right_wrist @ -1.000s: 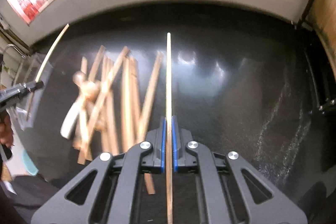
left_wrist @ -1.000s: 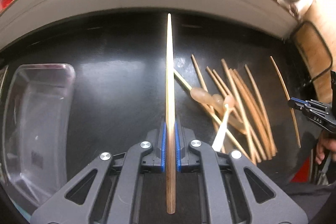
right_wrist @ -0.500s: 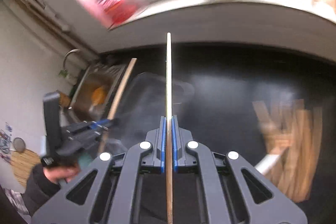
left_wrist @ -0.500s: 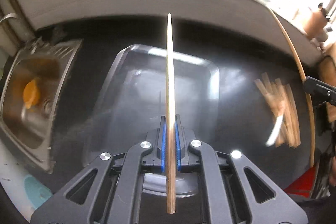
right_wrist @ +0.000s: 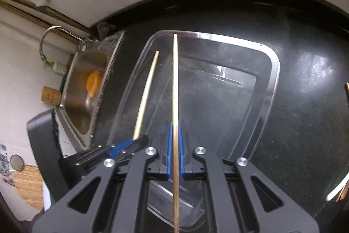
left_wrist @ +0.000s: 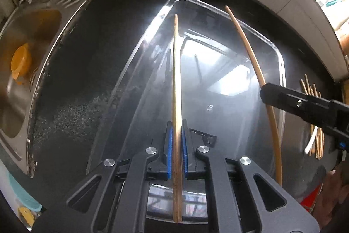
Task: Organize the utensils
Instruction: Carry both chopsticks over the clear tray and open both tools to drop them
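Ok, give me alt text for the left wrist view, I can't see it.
The left gripper is shut on a chopstick above a clear plastic bin. The right gripper holds a second chopstick over it too; a sink sits left.

The left gripper (left_wrist: 176,154) is closed on a chopstick (left_wrist: 176,80) between its blue fingers (left_wrist: 169,156); the stick runs toward 12 o'clock over a clear tray (left_wrist: 279,58) on the black desk (left_wrist: 104,40). At 3 o'clock the right gripper (left_wrist: 265,93) clamps a second chopstick (left_wrist: 246,40), which arcs above the tray's right side. A steel sink (left_wrist: 43,21) with an orange item (left_wrist: 20,62) lies at 9 o'clock. More chopsticks (left_wrist: 317,139) lie on the desk at 3 o'clock, beyond the tray.
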The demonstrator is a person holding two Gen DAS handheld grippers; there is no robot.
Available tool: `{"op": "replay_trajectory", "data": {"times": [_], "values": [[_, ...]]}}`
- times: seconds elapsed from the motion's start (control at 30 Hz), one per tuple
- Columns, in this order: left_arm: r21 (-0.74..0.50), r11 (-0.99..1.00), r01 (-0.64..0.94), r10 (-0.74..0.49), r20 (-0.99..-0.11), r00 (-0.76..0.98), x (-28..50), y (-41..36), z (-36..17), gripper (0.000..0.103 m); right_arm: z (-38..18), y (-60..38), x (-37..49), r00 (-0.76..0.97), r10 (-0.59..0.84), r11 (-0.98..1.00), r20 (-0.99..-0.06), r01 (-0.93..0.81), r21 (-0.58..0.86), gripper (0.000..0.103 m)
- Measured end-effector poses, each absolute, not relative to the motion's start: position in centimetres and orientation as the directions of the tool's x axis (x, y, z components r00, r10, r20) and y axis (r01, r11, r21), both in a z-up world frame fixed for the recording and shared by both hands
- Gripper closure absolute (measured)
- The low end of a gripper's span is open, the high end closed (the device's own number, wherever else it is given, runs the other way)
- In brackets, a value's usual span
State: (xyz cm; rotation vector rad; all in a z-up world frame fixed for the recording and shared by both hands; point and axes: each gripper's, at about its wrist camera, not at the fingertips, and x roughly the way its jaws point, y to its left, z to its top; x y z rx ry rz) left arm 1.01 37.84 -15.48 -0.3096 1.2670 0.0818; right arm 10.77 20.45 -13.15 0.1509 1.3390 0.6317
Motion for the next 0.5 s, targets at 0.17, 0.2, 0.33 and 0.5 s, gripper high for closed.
{"op": "replay_trajectory", "data": {"times": [0.17,0.2,0.33,0.5], "values": [[-0.195,0.954,-0.227,-0.120,-0.945,0.306,1.5,37.8,-15.7,0.095,-14.3,20.9,11.2,0.075,0.485,0.832,-0.871,-0.348,0.433,0.096],[-0.192,0.956,-0.221,-0.119,-0.945,0.305,1.5,37.8,-15.6,0.092,-14.3,21.0,11.4,0.063,0.475,0.837,-0.878,-0.341,0.428,0.095],[-0.205,0.951,-0.233,-0.111,-0.925,0.363,0.8,38.7,-13.3,0.007,-11.5,18.4,12.6,0.125,0.499,0.839,-0.857,-0.317,0.442,0.007],[-0.146,0.964,-0.223,-0.041,-0.908,0.417,-0.7,38.4,-10.1,0.006,-7.2,11.1,12.7,0.203,0.555,0.820,-0.807,-0.299,0.488,0.007]]}}
